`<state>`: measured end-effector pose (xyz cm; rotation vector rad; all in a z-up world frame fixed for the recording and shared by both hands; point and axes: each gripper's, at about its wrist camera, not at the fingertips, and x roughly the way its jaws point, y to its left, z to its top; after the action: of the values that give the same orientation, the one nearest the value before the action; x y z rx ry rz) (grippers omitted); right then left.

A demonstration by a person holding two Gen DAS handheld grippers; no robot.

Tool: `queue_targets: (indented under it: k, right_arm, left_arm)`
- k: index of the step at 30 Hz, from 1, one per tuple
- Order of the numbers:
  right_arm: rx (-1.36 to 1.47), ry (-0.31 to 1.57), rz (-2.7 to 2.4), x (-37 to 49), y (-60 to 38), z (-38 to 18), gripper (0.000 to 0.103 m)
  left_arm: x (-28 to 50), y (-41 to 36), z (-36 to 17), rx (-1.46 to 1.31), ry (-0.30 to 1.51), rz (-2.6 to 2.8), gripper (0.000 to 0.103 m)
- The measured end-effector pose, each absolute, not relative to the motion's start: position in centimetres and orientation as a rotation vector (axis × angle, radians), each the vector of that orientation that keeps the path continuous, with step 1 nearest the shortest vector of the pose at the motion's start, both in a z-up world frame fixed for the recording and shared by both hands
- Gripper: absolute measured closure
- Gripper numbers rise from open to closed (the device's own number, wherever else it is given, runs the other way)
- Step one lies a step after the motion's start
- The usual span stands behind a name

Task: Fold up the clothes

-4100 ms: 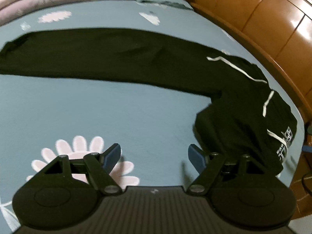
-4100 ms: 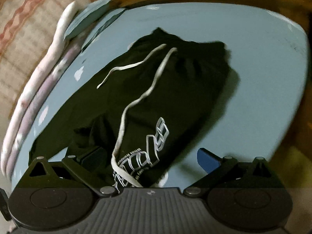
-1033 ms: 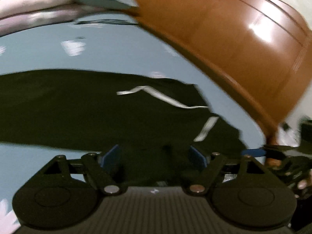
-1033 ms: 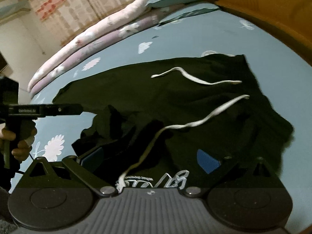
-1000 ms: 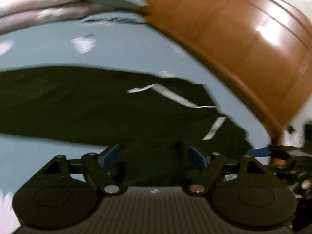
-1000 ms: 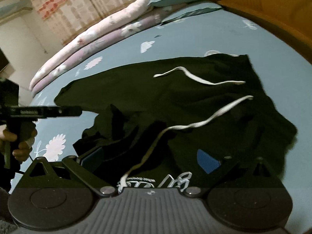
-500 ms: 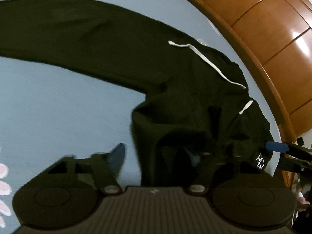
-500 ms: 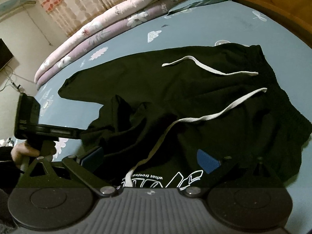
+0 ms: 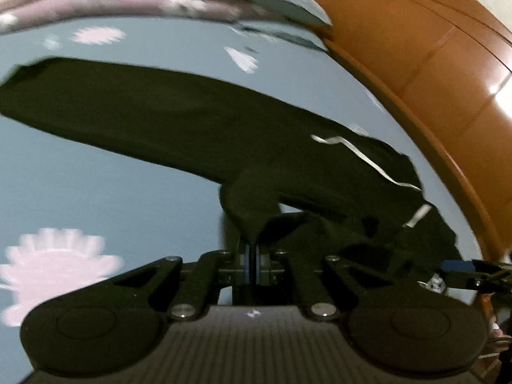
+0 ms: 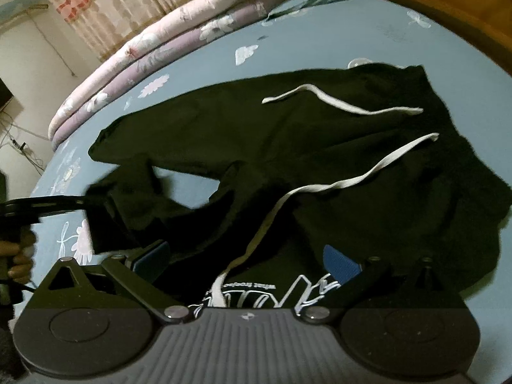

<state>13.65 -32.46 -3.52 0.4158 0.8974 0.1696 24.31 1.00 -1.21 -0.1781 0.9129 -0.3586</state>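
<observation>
Since half a second ago your left gripper (image 9: 252, 264) has gone from spread over the crumpled near leg to pinched tight on a peak of its black cloth, and that cloth now rises off the sheet toward the tool. The black sweatpants (image 10: 320, 147) lie across the blue floral bed sheet (image 9: 96, 185), well short of folded: the far leg (image 9: 144, 108) runs flat and straight to the left, the waistband end sits at the right near the wooden bed frame (image 9: 448, 102), and the near leg (image 10: 140, 188) is bunched and twisted between the two tools. Both white drawstrings (image 10: 345, 105) trail loose over the hip area, and the printed white lettering (image 10: 288, 291) shows right under your right gripper (image 10: 246, 262), whose blue pads stand wide apart above the cloth, holding nothing. Judging by this, the work in hand looks like pulling the near leg out straight or laying it over the far one; the pictures do not settle which. What is left, as far as they show, is matching the legs, then folding the length down into a compact stack. The folded quilts (image 10: 153, 48) lie at the far edge, clear of the work.
</observation>
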Motion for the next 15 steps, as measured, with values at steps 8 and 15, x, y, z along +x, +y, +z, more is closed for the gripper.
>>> queue_targets:
  k: [8, 15]
  right_arm:
    - [0.368, 0.927, 0.166, 15.1, -29.8, -3.2, 0.000]
    - [0.354, 0.937, 0.140, 16.2, -27.9, -2.9, 0.000]
  left_arm:
    - [21.3, 7.9, -0.1, -0.184, 0.898, -0.152, 0.102]
    - [18.7, 13.2, -0.2, -0.234, 0.936, -0.007, 0.102]
